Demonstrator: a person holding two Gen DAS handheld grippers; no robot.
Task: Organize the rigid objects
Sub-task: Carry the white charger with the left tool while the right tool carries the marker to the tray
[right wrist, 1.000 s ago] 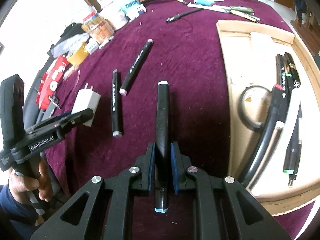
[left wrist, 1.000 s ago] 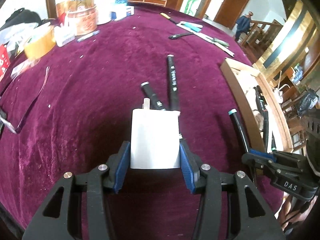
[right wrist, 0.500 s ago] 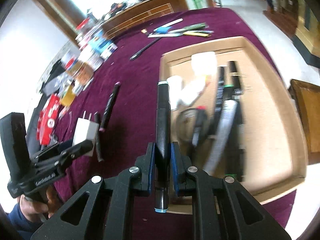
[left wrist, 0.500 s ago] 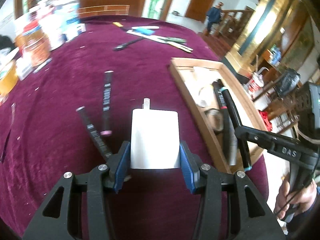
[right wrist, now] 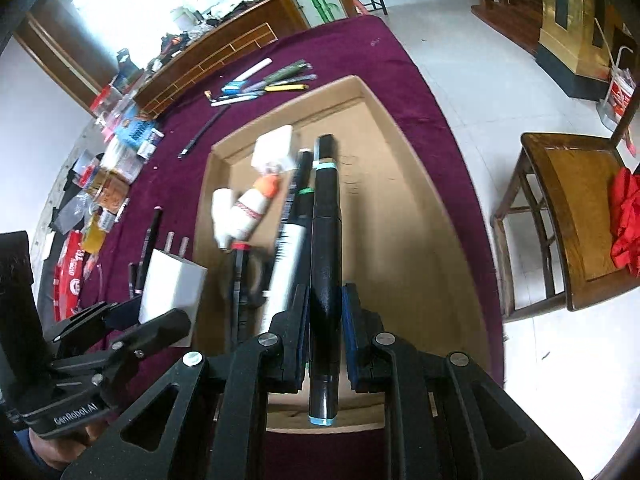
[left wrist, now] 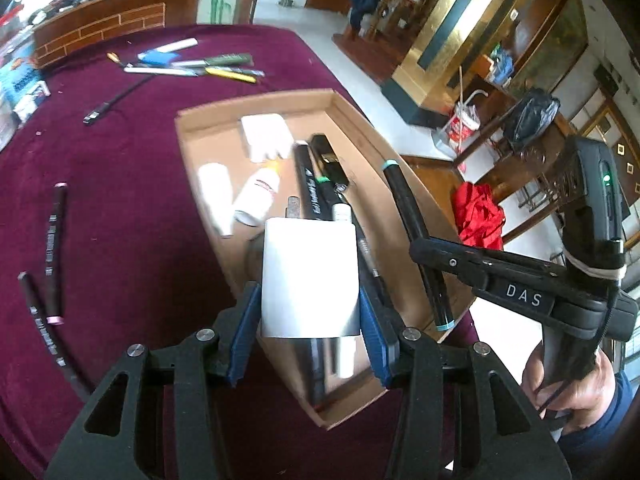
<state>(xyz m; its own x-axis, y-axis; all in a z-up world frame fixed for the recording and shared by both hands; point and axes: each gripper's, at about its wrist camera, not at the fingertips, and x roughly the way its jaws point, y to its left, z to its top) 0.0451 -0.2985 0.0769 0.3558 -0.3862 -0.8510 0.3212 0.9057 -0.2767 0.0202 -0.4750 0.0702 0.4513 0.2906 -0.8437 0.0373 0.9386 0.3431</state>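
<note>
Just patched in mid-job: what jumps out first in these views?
The left gripper holds a white charger over the near end of the cardboard tray. The right gripper holds a black marker above the tray, pointing along the markers already inside.

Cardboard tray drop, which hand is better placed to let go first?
Right, probably: its marker hangs lengthwise over bare tray floor. The left gripper's charger sits above the tray's near wall.

**A bright room around a purple table**

The table cloth is dark purple. The floor has pale tiles. A wooden chair stands beside the table, near a golden wall panel. A long wooden counter stands under strong window light.
</note>
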